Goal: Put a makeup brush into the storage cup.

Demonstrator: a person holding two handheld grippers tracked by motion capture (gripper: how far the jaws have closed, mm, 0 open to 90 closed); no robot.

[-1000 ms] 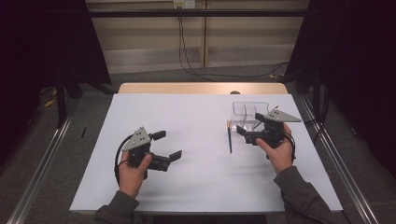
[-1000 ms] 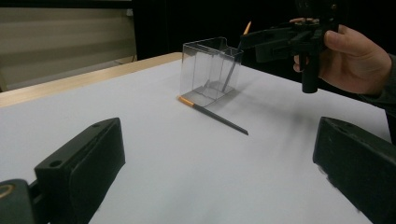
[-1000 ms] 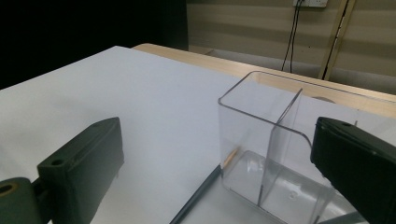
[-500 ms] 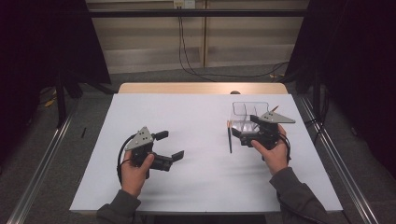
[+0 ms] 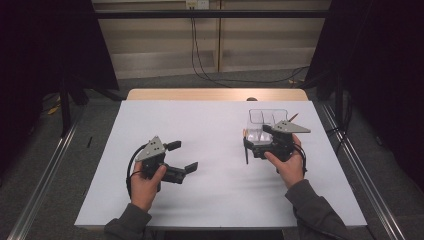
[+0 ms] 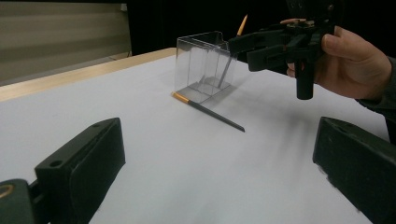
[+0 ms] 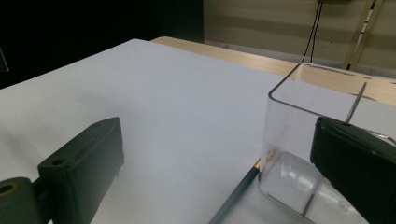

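**A:** 2 grippers on the white table (image 5: 210,200), both with nothing in them as far as I can see. The left gripper (image 5: 181,156) sits over the near-left part of the sheet, jaws spread wide, pointing off toward the right side. In the left gripper view the 2 black jaws frame bare table with a big gap between them.

**B:** Yep, same read. And the right gripper (image 5: 255,145) is right up against the clear plastic box (image 5: 267,117) at the far-right of the table. In the right gripper view its jaws are also apart, 1 on each side of the frame, with the box's near corner just in front of the right jaw. Not clamped on anything.

**A:** Where's the pencil though? I count 2.

**B:** 1 dark pencil (image 5: 245,147) lies flat on the table just beside the box, on its left side in the high view. In the left gripper view you can see its orange end (image 6: 180,97) touching or nearly touching the box's base, tip pointing away from the box. The other pencil (image 6: 232,56) stands tilted inside the box, orange end poking up above the rim.

**A:** So the flat one is just left of the right gripper's jaws?

**B:** Looks like it, close by, but I can't tell if the jaw touches it.
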